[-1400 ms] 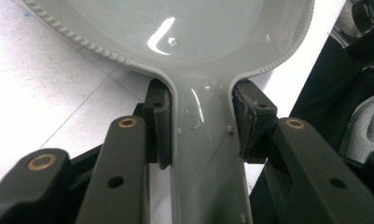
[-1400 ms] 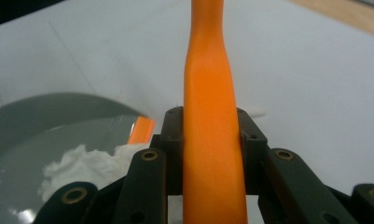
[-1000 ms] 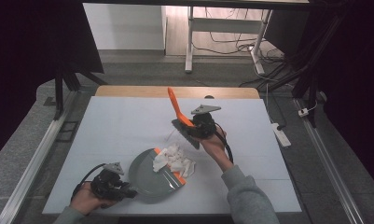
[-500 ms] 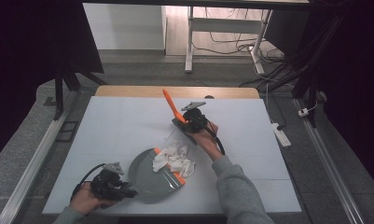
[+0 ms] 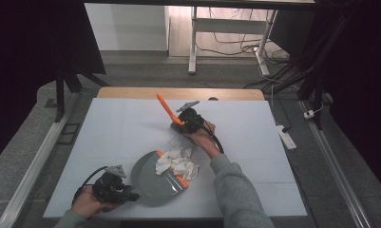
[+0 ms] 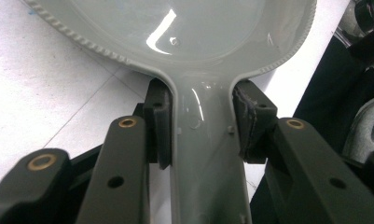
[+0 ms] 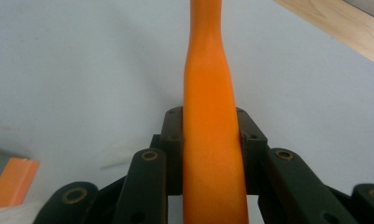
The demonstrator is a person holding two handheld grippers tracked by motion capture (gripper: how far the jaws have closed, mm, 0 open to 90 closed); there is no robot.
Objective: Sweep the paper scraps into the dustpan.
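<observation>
Nearest the counter's (image 5: 131, 118) front edge, the left claw (image 5: 116, 189) is clamped on the handle of a grey dustpan (image 5: 152, 178), which lies flat with crumpled white paper (image 5: 177, 161) at its orange lip. The left gripper view shows the pads pinching that handle (image 6: 205, 154). Farther in, mid-counter, the right claw (image 5: 182, 124) is clamped on an orange brush handle (image 5: 165, 108) tilting up and away; its view shows the grip (image 7: 210, 154). Bare counter lies left, right and beyond.
</observation>
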